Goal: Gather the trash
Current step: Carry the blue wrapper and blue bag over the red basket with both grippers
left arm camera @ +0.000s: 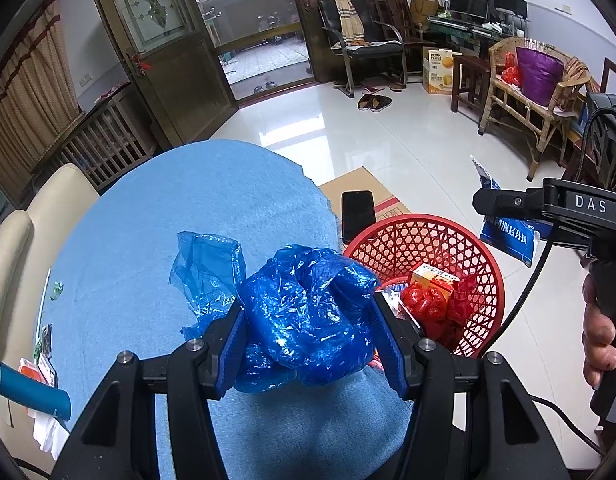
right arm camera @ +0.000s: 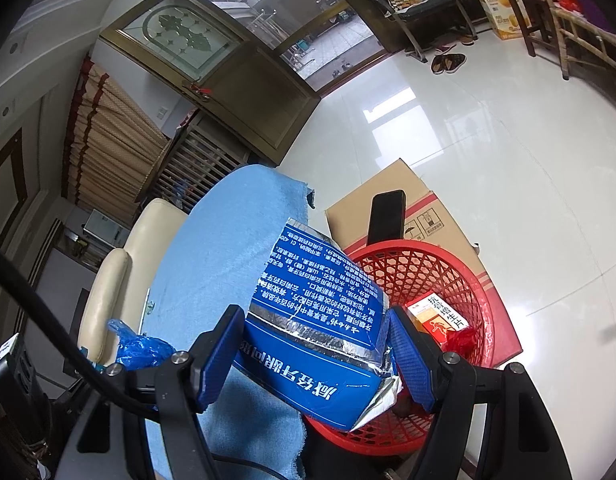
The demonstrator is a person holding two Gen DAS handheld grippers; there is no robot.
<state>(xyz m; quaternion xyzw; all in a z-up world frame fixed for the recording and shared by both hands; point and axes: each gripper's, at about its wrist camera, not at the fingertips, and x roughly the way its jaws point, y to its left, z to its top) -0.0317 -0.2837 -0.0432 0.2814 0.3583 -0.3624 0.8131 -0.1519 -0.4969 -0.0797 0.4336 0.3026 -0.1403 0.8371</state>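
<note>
I see crinkled, glossy blue plastic film point(left arm camera: 308, 312) bunched on a matt, woven blue cloth point(left arm camera: 148, 216). The carton point(right arm camera: 312, 344) looks like glossy printed card with a silvery foil lining. The red basket point(left arm camera: 440, 248) is openwork plastic; the floor point(left arm camera: 388, 136) is shiny tile.

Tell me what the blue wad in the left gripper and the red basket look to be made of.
Blue wad: thin plastic film, glossy, translucent, crinkled with bright highlights. Red basket: apparently moulded rigid plastic, an open lattice wall with a smooth rim.
</note>
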